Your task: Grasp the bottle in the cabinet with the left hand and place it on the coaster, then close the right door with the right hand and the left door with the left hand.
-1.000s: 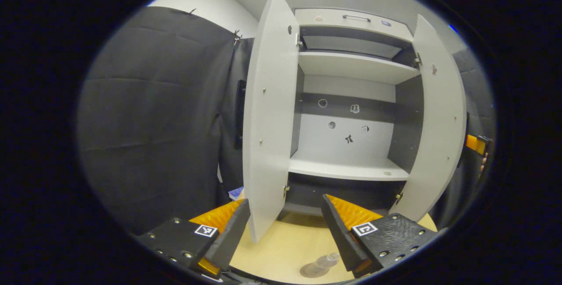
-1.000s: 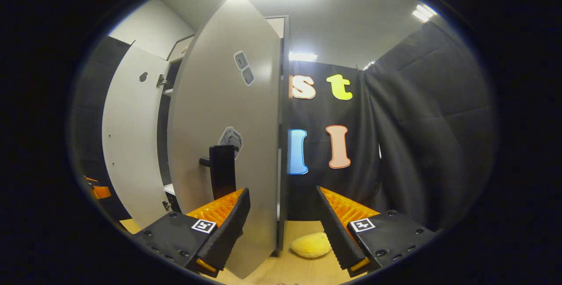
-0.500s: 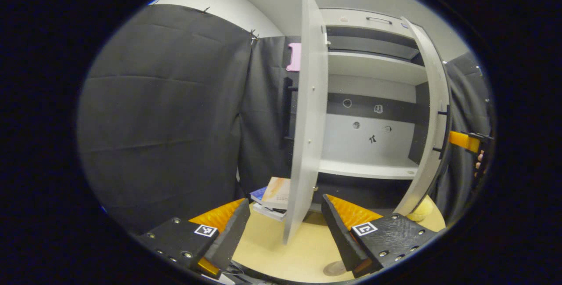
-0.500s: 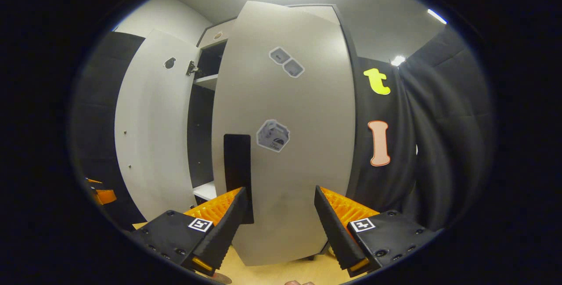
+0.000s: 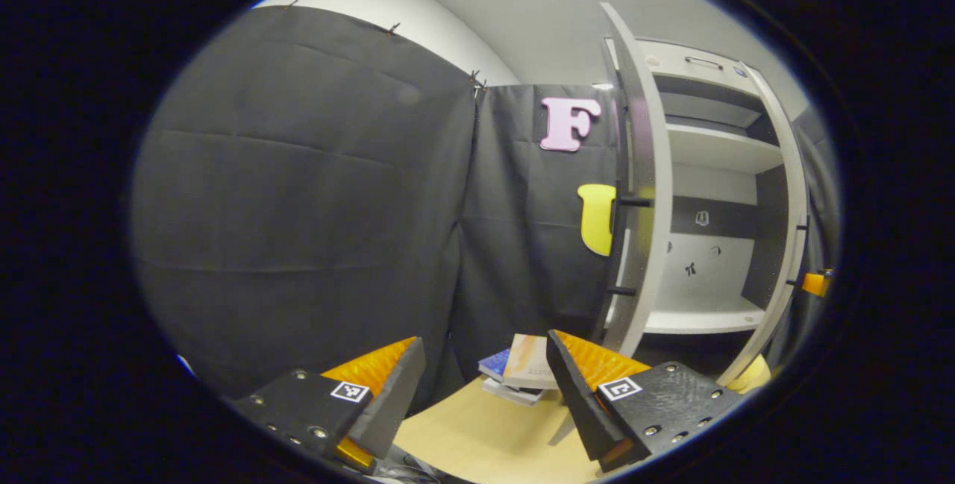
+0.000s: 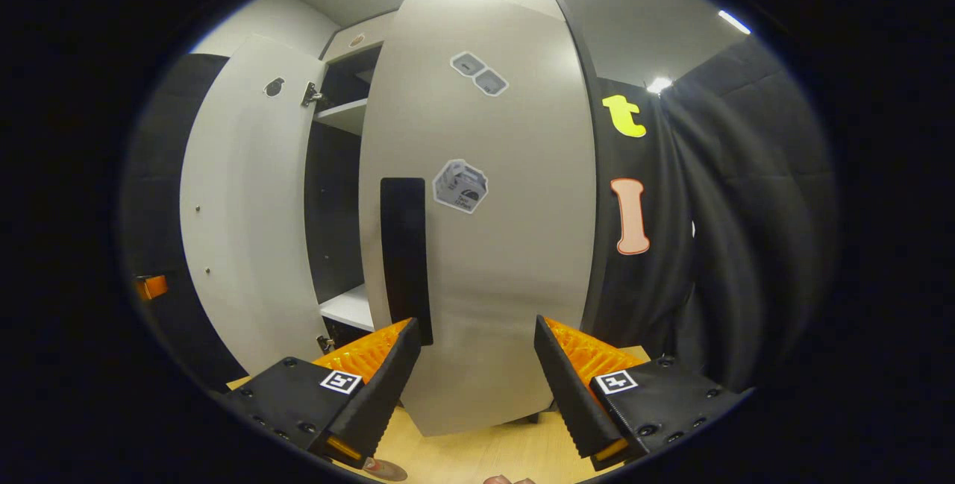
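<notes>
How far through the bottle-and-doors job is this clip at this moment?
Done, apparently: the cabinet shelf holds no bottle; bottle and coaster aren't identifiable here. In hand: the right door is swung most of the way shut, with the open right gripper in front of it. Left: the left door stands wide open, the open left gripper off it.

You can read no text here. The stickers on the right door [image 6: 477, 208] and the square markers on your grippers' fingers are too small.

Each tool [image 5: 481, 387] [image 6: 474, 387] wears black screw-studded mounts bearing square black-and-white markers.
</notes>
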Demonstrator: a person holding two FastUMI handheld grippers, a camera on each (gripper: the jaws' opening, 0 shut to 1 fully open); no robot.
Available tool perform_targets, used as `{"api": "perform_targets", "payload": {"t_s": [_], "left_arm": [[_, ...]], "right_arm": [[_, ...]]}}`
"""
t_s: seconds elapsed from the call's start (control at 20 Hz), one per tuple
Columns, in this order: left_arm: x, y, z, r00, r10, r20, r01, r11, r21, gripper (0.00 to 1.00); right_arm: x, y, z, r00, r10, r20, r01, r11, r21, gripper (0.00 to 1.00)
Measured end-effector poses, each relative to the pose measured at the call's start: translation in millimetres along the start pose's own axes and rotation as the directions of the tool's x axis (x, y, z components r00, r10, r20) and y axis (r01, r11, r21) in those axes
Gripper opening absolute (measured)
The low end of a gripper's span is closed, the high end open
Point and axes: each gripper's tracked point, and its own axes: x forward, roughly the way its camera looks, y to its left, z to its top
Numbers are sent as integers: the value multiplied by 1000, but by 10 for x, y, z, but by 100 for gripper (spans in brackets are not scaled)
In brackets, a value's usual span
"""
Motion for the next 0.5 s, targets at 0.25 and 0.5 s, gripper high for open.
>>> {"api": "perform_targets", "payload": {"t_s": [0.25, 0.5], "left_arm": [[462, 94, 195, 995, -96, 29, 98, 993, -70, 100], [965, 79, 246, 980, -199, 7, 199, 978, -66, 100]], "right_arm": [[-18, -3, -72, 999, -46, -15, 46, 999, 9, 98], [-57, -22, -152, 994, -108, -20, 109, 994, 14, 98]]}}
